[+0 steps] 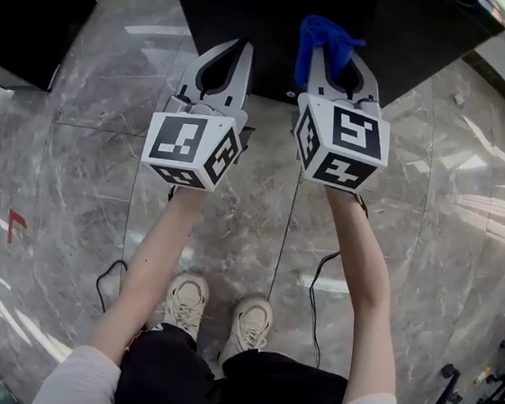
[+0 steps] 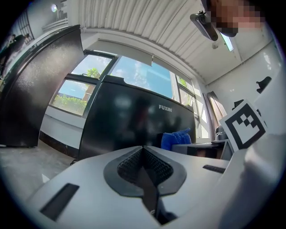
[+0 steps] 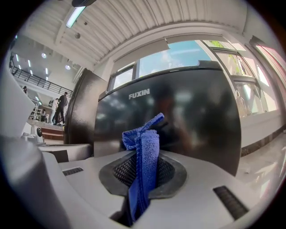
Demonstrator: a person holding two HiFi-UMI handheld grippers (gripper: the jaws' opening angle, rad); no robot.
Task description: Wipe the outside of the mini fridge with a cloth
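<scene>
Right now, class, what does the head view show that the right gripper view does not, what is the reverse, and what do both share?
Only the head view shows the person's shoes and a black cable on the floor. Only the right gripper view shows the FUXIN lettering, the window and the slatted ceiling. Both show the blue cloth clamped in the right gripper, in front of the black mini fridge.
</scene>
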